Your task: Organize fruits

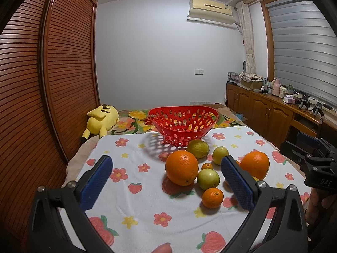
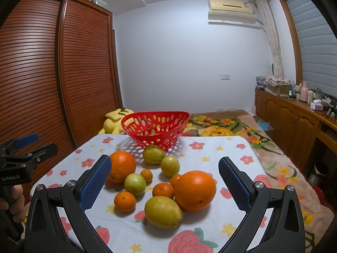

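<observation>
Two grippers hover over a counter draped in a strawberry-and-flower cloth (image 1: 134,202), and neither carries anything. From the left wrist view, the left gripper (image 1: 167,178) has its blue pads spread wide and empty; a large orange (image 1: 181,167) sits between them and slightly ahead, with a green fruit (image 1: 208,179) touching its right side and a small mandarin (image 1: 212,197) just in front of that. A second big orange (image 1: 254,164) lies partly behind the right pad, and the red basket (image 1: 182,124), with nothing visible inside, stands further back, straight beyond the pile. From the right wrist view, the right gripper (image 2: 165,182) is likewise wide apart and empty, with the second big orange (image 2: 195,190) and a yellow-green lemon (image 2: 163,211) resting close between its pads, the lemon's long axis running roughly crosswise to the fingers. The basket (image 2: 155,129) lies beyond and slightly to the left. My reading: no fruit has gone in yet, and the right gripper is nearer the lemon, the left nearer the first orange.
</observation>
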Tool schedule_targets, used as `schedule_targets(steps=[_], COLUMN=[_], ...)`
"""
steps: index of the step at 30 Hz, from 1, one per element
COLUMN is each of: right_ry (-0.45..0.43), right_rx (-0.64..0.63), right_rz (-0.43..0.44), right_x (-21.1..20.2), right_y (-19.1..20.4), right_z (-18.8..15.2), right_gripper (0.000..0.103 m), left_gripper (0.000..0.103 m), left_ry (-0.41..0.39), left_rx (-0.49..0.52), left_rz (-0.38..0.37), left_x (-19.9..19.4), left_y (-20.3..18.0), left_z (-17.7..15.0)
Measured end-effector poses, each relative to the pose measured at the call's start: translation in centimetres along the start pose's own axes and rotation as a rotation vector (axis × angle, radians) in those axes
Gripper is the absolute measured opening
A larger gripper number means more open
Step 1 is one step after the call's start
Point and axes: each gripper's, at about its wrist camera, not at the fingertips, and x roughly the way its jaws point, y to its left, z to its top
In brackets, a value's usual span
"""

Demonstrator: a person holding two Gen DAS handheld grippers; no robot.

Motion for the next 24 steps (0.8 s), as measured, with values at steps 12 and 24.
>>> schedule_targets(steps=[12,24], right_ry=[0.000,0.000], right_rx=[-0.002,-0.003], right_rz=[0.001,0.001], right_x=[-0.14,-0.22], right_y=[0.14,0.22], right_z=[0.00,0.01], right_gripper=[0.103,0.103], left_gripper=[0.103,0.103], left_ry=[-0.004,-0.005], left_rx=[0.004,0.007], left_rz=[0.002,0.002], left_x=[-0.22,-0.29], left_y=[-0.16,-0.18], left_z=[-0.06,0.03])
